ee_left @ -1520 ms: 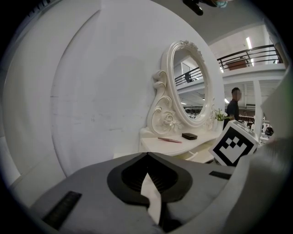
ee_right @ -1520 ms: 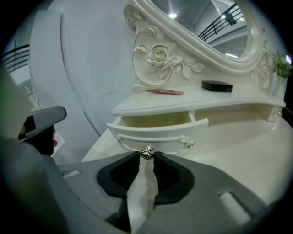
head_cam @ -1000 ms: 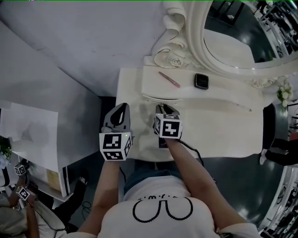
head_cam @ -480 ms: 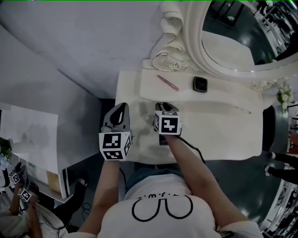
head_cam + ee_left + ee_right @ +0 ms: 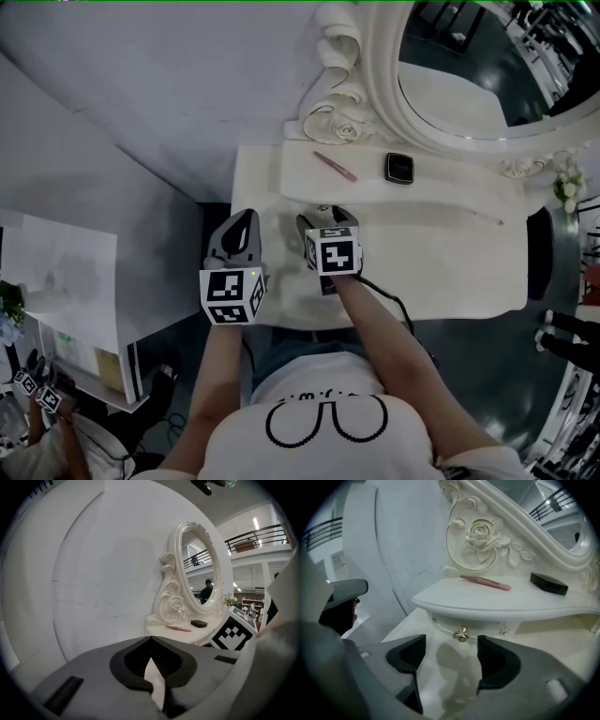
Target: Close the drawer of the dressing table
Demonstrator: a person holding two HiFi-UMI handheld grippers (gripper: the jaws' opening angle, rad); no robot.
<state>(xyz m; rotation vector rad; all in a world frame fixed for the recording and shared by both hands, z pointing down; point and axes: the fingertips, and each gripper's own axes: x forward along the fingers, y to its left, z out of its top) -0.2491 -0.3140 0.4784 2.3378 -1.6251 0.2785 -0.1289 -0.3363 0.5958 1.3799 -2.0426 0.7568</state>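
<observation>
The white dressing table (image 5: pixel 450 267) has a small drawer (image 5: pixel 490 629) under its raised shelf, and the drawer front sits in beneath the shelf edge. A gold knob (image 5: pixel 461 633) sticks out of it. My right gripper (image 5: pixel 450 660) points down at the knob from just in front. Its jaws are opening and stand wide, with the knob ahead of the tips and no pad touching it. In the head view the right gripper (image 5: pixel 323 220) is at the shelf edge. My left gripper (image 5: pixel 246 225) hangs shut and empty over the table's left end, with its closed tips (image 5: pixel 151 641) seen in its own view.
A pink pen (image 5: pixel 335 165) and a small black box (image 5: pixel 398 167) lie on the shelf. Behind them rises an ornate oval mirror (image 5: pixel 469 75). A white wall (image 5: pixel 93 573) is close on the left. A flower vase (image 5: pixel 567 192) stands at the right.
The right gripper's jaws have spread apart from a narrow gap at the knob. Both hands have stayed almost where they were.
</observation>
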